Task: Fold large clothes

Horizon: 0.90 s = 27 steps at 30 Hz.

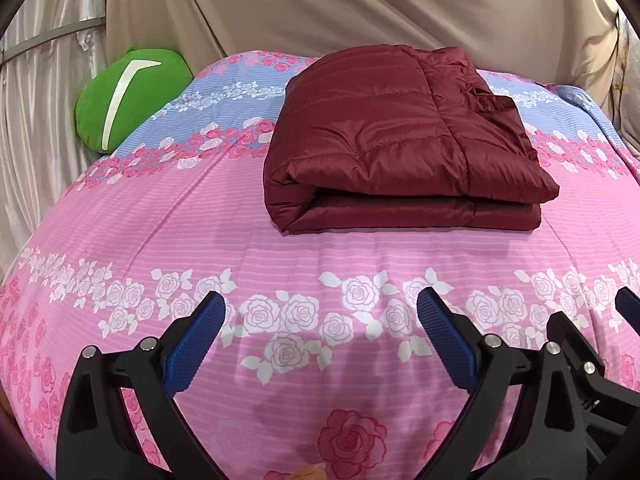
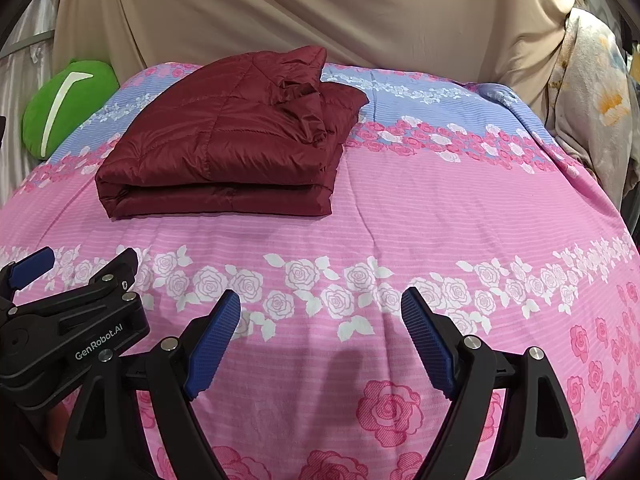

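Observation:
A dark red puffer jacket [image 1: 400, 140] lies folded into a thick rectangle on the pink and blue floral bed cover [image 1: 240, 220]; it also shows in the right wrist view [image 2: 232, 144]. My left gripper [image 1: 320, 308] is open and empty, well short of the jacket, near the front of the bed. My right gripper [image 2: 320, 308] is open and empty too, to the right of the left one. The left gripper also shows in the right wrist view [image 2: 76, 260], at the left edge.
A green plush cushion [image 1: 128, 100] sits at the bed's far left corner. Beige drapes [image 1: 340, 4] hang behind the bed. A floral cloth [image 2: 592, 100] hangs at the far right. The right gripper's finger [image 1: 628, 304] shows at the left view's right edge.

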Each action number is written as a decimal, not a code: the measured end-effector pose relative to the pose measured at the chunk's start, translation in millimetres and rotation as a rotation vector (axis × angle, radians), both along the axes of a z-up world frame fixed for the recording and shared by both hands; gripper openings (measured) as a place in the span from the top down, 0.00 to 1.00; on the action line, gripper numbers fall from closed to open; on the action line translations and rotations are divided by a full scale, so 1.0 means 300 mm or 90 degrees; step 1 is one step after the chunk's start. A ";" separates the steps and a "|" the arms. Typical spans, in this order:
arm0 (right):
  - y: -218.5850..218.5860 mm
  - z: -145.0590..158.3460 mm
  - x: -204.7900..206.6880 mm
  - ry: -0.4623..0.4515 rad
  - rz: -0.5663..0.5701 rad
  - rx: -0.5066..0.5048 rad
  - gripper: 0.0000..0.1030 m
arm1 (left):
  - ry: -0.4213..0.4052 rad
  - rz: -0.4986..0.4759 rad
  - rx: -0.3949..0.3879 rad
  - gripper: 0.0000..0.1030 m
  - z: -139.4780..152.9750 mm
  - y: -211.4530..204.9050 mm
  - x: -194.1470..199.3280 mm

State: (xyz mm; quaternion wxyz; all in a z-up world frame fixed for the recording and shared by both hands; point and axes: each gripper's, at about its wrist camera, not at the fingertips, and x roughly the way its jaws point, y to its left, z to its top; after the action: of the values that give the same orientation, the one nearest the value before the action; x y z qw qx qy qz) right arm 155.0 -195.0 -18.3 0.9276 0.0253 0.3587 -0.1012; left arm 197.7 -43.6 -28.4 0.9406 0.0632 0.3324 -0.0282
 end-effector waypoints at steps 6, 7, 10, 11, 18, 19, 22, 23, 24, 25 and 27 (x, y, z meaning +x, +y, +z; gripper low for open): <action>-0.002 0.000 -0.002 0.000 0.000 -0.001 0.22 | 0.000 0.000 0.000 0.08 -0.001 0.001 0.000; -0.001 0.000 0.001 0.000 0.001 0.000 0.22 | 0.000 0.000 0.001 0.08 -0.001 0.000 0.000; -0.003 0.000 -0.002 0.000 0.001 -0.001 0.22 | 0.000 0.000 0.000 0.08 0.000 0.000 0.000; -0.003 0.000 0.000 0.000 0.001 0.000 0.22 | 0.000 0.000 0.000 0.08 -0.001 0.000 0.000; -0.005 0.000 0.000 0.000 0.002 -0.001 0.22 | 0.000 0.000 0.001 0.08 0.000 0.000 0.000; -0.006 0.000 0.001 0.001 0.002 -0.001 0.22 | -0.001 0.001 0.002 0.08 0.000 0.000 0.000; -0.009 0.001 -0.002 0.000 0.003 -0.001 0.22 | -0.002 0.003 0.003 0.08 0.000 0.000 -0.002; -0.010 0.001 0.002 0.000 0.004 0.000 0.22 | -0.002 0.003 0.003 0.08 -0.001 0.002 -0.002; -0.009 0.002 0.002 0.000 0.004 0.000 0.22 | -0.002 0.003 0.003 0.08 -0.001 0.000 -0.002; -0.011 0.002 0.000 0.000 0.004 0.000 0.22 | -0.001 0.003 0.002 0.08 -0.001 0.001 -0.002; -0.012 0.003 -0.003 -0.001 0.001 0.001 0.22 | 0.001 0.005 -0.001 0.05 -0.002 0.004 -0.001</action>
State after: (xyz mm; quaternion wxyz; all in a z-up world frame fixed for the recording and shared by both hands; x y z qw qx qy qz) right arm 154.2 -198.4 -17.4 0.9280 0.0261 0.3579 -0.1002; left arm 197.4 -42.3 -29.0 0.9404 0.0614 0.3336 -0.0250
